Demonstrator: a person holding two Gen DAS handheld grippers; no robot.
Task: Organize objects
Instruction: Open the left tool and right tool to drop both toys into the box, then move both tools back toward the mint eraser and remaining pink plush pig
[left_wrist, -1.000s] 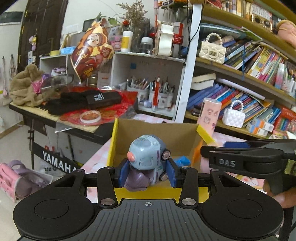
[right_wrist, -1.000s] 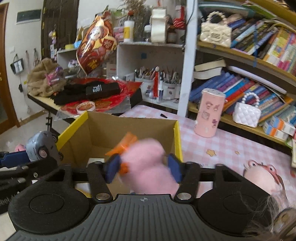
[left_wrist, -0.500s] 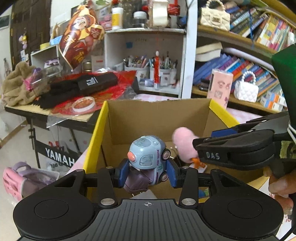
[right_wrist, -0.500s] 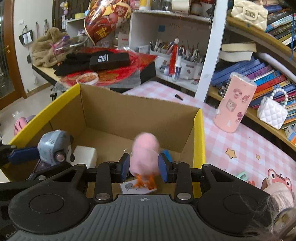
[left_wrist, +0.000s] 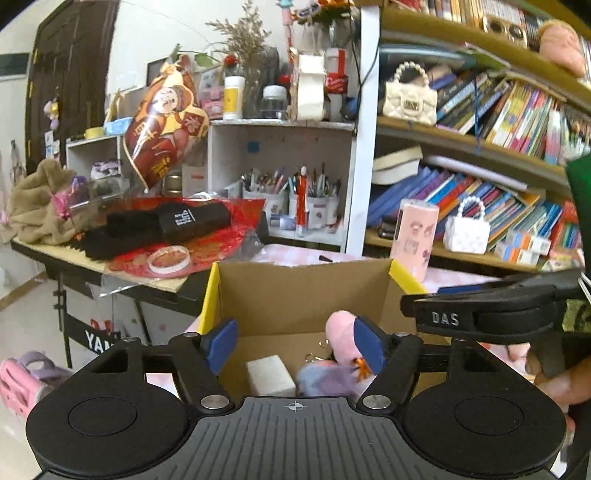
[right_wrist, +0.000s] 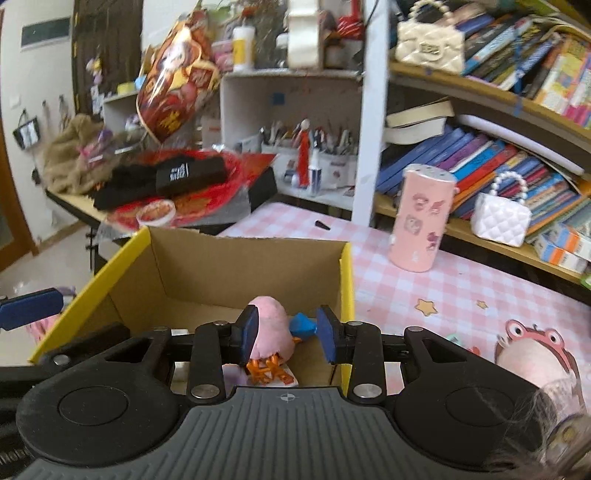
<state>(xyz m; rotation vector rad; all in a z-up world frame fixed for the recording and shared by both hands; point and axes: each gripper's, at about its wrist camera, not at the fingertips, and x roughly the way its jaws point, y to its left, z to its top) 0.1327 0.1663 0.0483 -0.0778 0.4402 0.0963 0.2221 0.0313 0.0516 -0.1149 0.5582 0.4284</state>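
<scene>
Both grippers over yellow-rimmed cardboard box (right_wrist: 345, 273): left gripper (left_wrist: 293, 345) jaws spread, empty; right gripper (right_wrist: 286, 334) jaws spread around pink plush chick (right_wrist: 271, 332). Lift straight up, avoid snagging.

Cluttered room, daylit. White wall (left_wrist: 147, 33) and dark door (left_wrist: 70, 74) at far left. Pale floor (left_wrist: 22, 314) below. Curved wooden bookshelf (right_wrist: 480, 96) at right, packed with books. White cubby unit (left_wrist: 280, 158) holding pen cups. Pink checked surface (right_wrist: 424, 295) in front of the shelving. Side table (left_wrist: 110, 266) piled with red and black items.
</scene>
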